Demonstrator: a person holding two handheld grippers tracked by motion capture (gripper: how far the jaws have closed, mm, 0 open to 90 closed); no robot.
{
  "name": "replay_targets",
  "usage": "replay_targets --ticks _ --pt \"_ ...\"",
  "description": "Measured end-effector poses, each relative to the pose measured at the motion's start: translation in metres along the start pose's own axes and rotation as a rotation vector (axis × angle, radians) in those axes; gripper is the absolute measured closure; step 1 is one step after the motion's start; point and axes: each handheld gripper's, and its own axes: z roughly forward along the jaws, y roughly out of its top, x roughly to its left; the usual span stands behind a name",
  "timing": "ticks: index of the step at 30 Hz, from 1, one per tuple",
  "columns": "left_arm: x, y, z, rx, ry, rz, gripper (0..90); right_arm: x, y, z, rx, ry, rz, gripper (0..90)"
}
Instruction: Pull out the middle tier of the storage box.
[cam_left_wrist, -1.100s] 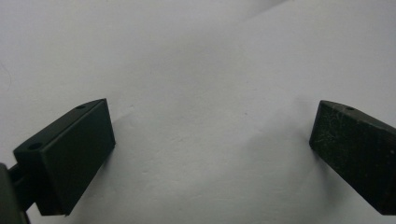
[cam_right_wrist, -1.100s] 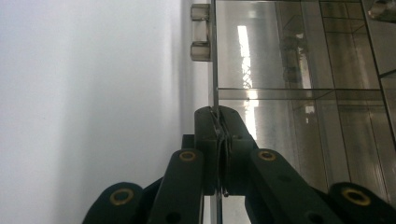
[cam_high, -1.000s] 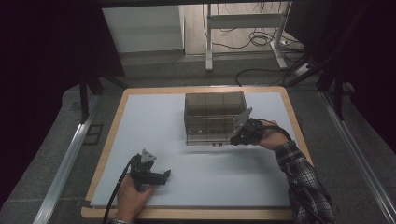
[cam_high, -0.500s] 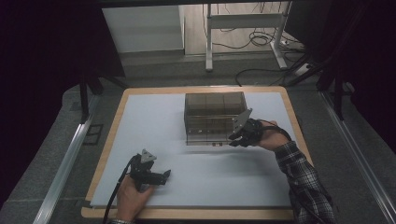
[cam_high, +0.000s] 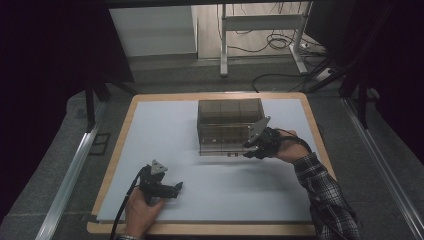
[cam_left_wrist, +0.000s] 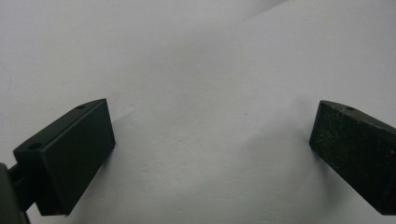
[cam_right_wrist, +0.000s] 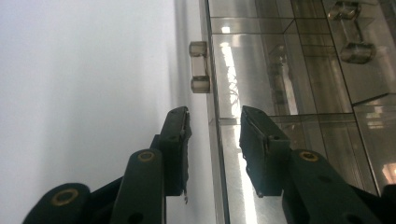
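A smoky clear drawer box stands at the middle back of the white board. My right gripper is at its lower front right corner. In the right gripper view its jaws straddle the thin clear drawer front, just below a small clear handle. They have just been opening, and a gap shows at each pad. My left gripper rests on the board near the front left, held by a hand. Its jaws stand wide apart over bare white surface.
The board has a wooden rim and sits on a grey mat. More clear compartments and another handle show inside the box. A white desk frame and cables lie on the floor beyond.
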Motion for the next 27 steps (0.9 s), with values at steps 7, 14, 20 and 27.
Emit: replay_targets --ticks 7,14,20,27 --pt "0.0 0.0 0.0 -0.001 0.0 -0.001 0.0 0.004 0.003 -0.005 -0.015 -0.015 0.006 56.5" --pt "0.0 0.0 0.0 0.0 0.0 0.0 0.0 0.008 0.003 -0.009 -0.031 -0.032 0.025 53.9" --pt "0.0 0.0 0.0 0.0 0.0 0.0 0.0 0.013 0.001 -0.012 -0.048 -0.056 0.058 50.7" --pt "0.0 0.0 0.0 0.0 0.0 0.0 0.0 0.019 -0.002 -0.016 -0.067 -0.084 0.117 46.3"
